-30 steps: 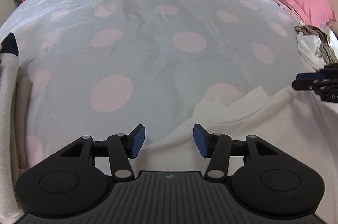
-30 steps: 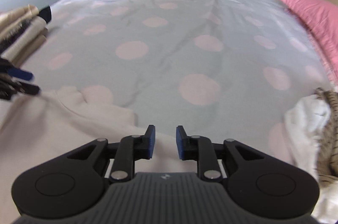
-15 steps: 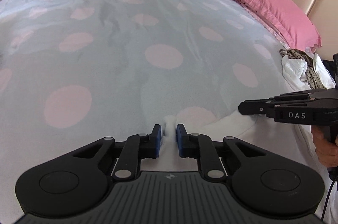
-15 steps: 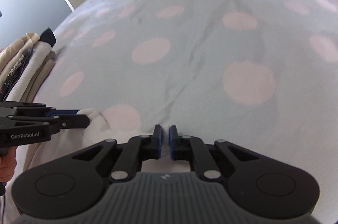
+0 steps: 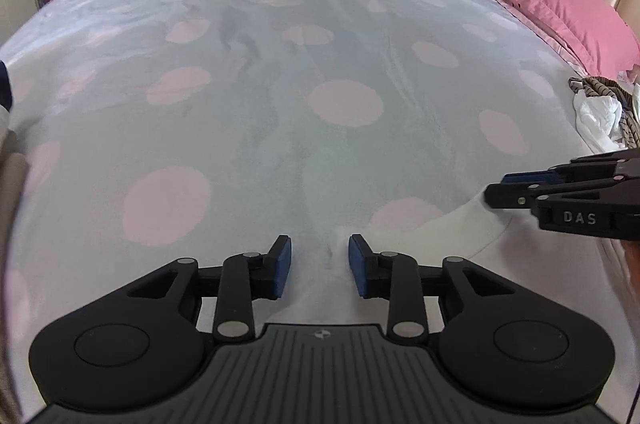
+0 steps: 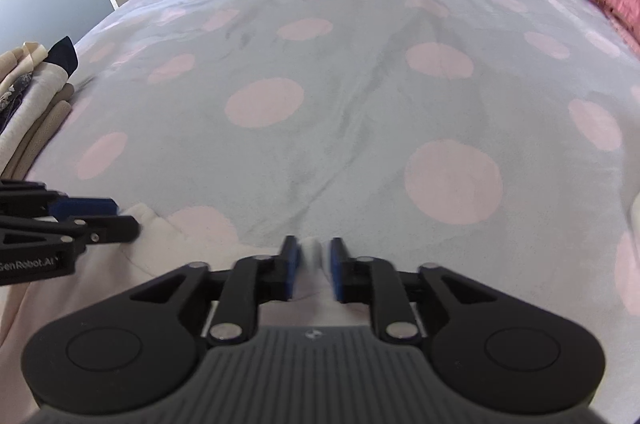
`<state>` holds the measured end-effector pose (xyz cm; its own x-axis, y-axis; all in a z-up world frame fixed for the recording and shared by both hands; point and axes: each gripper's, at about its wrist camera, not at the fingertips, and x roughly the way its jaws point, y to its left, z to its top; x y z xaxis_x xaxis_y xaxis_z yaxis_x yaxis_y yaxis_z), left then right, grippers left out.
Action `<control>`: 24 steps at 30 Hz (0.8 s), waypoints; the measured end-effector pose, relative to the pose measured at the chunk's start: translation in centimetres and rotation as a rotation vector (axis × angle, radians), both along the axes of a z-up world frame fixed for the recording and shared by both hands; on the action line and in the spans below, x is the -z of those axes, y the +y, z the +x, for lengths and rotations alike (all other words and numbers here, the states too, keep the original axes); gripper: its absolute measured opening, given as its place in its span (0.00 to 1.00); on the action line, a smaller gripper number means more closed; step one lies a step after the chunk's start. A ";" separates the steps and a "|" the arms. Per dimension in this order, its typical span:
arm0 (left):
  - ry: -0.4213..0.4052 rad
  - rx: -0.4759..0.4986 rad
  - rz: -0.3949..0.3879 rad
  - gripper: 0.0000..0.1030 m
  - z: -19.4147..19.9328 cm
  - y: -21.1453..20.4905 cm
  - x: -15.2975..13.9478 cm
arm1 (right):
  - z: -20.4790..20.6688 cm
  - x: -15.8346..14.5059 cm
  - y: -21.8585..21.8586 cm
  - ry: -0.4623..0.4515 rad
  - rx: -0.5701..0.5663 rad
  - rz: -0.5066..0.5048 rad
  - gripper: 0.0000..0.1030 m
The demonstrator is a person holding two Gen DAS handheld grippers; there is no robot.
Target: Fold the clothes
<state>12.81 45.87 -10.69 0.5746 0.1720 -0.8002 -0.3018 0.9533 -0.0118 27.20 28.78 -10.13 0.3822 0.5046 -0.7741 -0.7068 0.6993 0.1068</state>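
A pale garment (image 5: 460,252) lies spread on the bed (image 5: 280,103), its far edge running crosswise just ahead of both sets of fingers. The left gripper (image 5: 319,262) has its fingers well apart, a raised tuft of the edge standing between them, loose. The right gripper (image 6: 313,266) is narrower, a fold of cloth in the gap; whether the pads pinch it I cannot tell. Each gripper sits at its own end of that edge, equally near. A folded stack (image 6: 28,103) lies off to the left.
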 end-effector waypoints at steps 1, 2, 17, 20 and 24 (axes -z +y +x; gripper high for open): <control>-0.003 -0.003 0.022 0.29 -0.7 -0.1 -0.8 | -0.2 -0.4 -0.2 -0.007 0.004 -0.005 0.25; -0.005 -0.007 0.038 0.29 -1.5 -0.1 -1.6 | -0.4 -0.8 -0.5 -0.014 0.007 -0.010 0.25; 0.142 -0.125 0.106 0.29 -20.5 -1.8 -8.3 | -9.8 -7.5 -19.0 -0.020 0.104 -0.143 0.25; 0.167 -0.153 0.087 0.29 -23.8 -2.6 -8.4 | -12.3 -7.6 -22.6 -0.007 0.123 -0.159 0.25; 0.187 -0.170 0.060 0.31 -27.1 -4.0 -8.1 | -15.9 -7.3 -26.0 0.031 0.112 -0.153 0.25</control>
<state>-14.24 41.92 -2.56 0.3760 0.3037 -0.8754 -0.4495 0.8859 0.1143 11.30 2.82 -2.78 0.4038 0.3360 -0.8509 -0.6217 0.7832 0.0142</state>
